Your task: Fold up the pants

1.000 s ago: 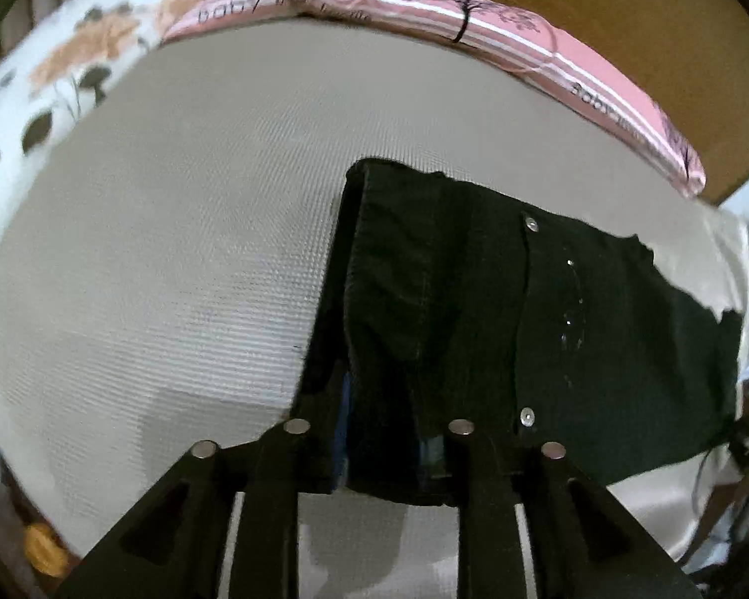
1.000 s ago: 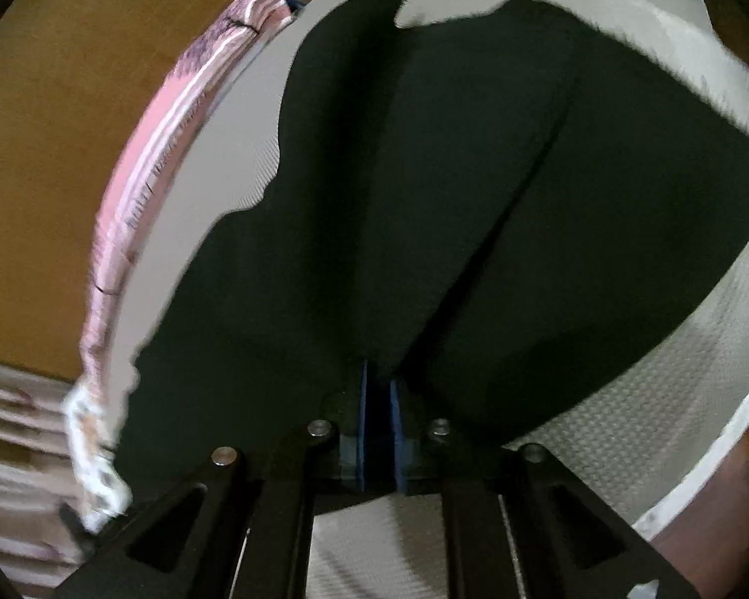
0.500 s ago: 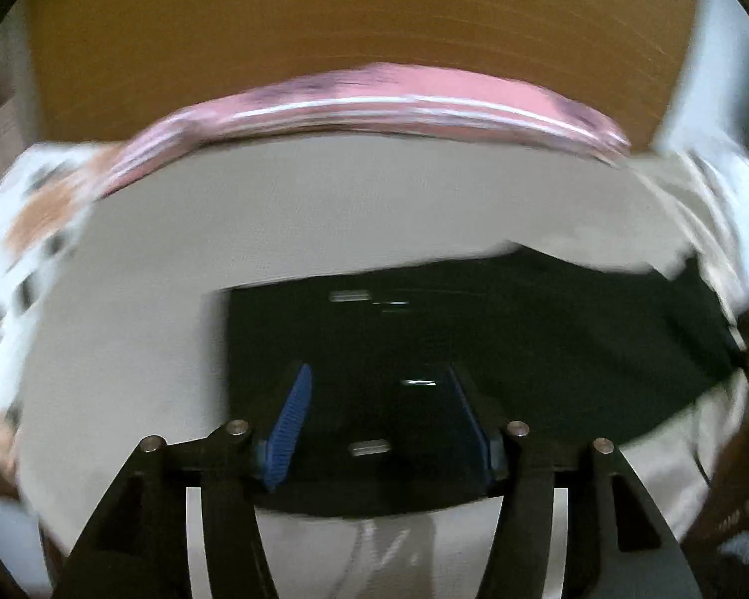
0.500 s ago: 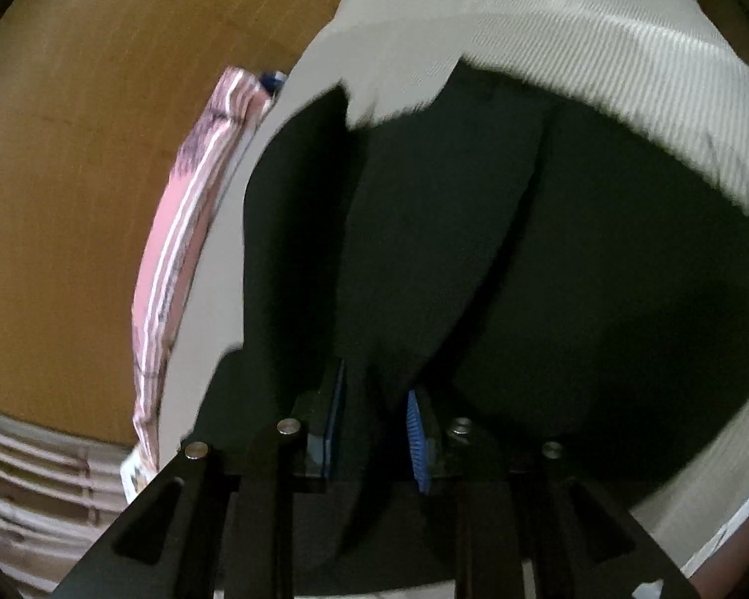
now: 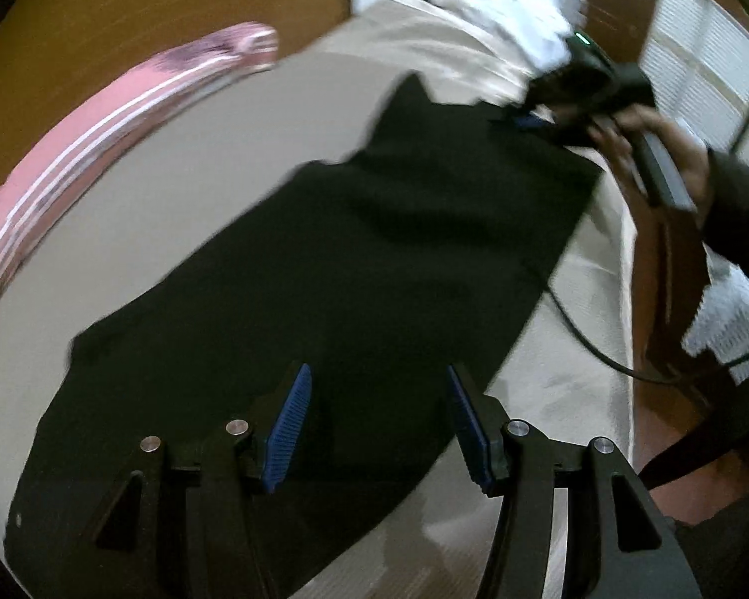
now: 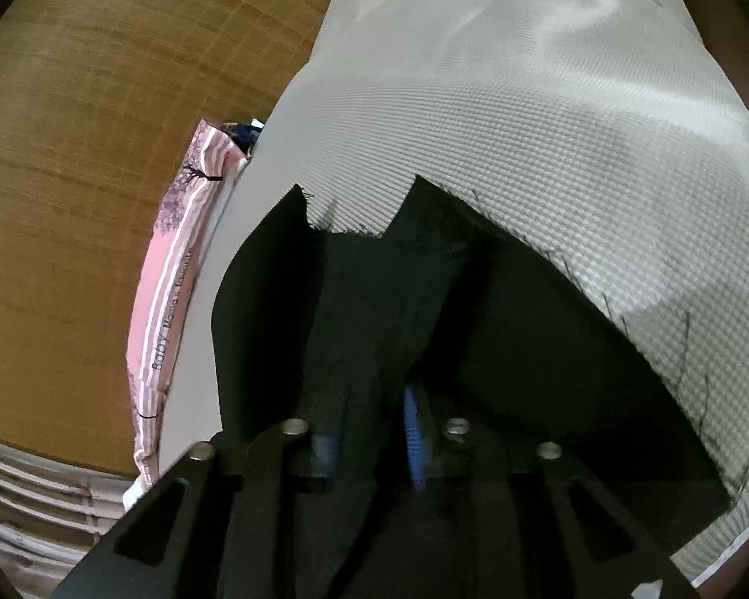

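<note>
The black pants [image 5: 354, 269] lie spread on the beige bed cover [image 5: 175, 159]. My left gripper [image 5: 377, 424] is open just above the near end of the pants, its blue pads wide apart with nothing between them. In the left wrist view my right gripper [image 5: 539, 122] sits at the far end of the pants, held by a hand. In the right wrist view the right gripper [image 6: 369, 429] hovers over the frayed leg ends of the pants [image 6: 474, 329], pads apart, with dark cloth around them.
A pink striped package [image 5: 100, 120] lies along the bed's far edge against a wooden headboard [image 5: 125, 15]. A white pillow [image 5: 494, 5] lies at the far end. A black cable [image 5: 589, 344] trails over the bed's right edge.
Both grippers have opened and let go of the pants. The left view has swung right, now looking along the pants toward the right gripper. The right gripper has pulled back toward the leg ends.
</note>
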